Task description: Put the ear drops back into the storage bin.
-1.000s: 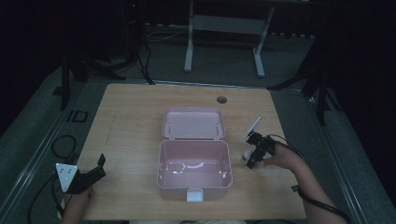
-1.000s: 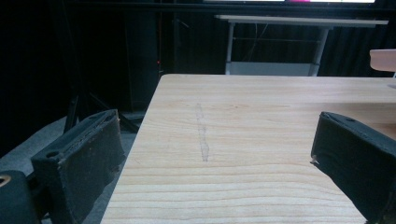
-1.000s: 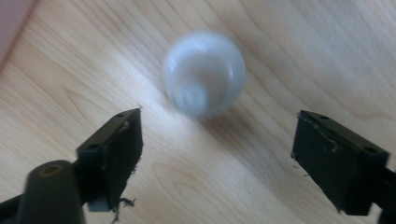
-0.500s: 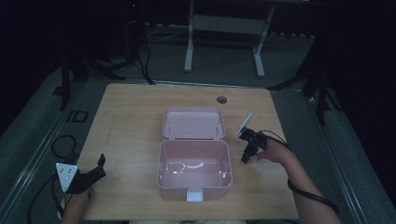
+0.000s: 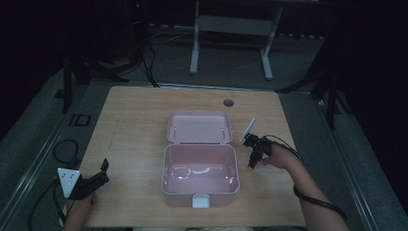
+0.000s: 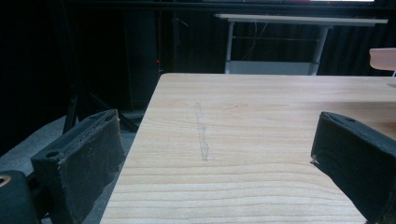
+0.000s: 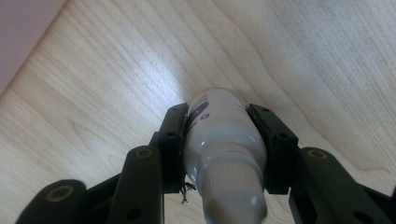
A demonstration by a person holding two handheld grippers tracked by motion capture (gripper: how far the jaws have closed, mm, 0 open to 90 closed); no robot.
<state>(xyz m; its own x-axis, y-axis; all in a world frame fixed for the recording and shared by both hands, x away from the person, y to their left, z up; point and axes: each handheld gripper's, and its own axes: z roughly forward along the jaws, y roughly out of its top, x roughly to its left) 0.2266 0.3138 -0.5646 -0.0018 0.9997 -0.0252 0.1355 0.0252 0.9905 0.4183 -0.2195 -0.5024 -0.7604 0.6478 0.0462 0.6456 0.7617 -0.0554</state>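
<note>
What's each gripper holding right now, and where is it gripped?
Right gripper clamps a white tube across its body just above the ribbed cap. Left gripper is open, holding nothing.

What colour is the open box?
Pale pink box, with a whitish front latch; the high view shows it best.

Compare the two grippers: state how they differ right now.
The right gripper is shut on a white tube; the left gripper is open and holds nothing. The right one is beside the open pink box; the left sits at the table's near left corner. Both have black jaws.
</note>
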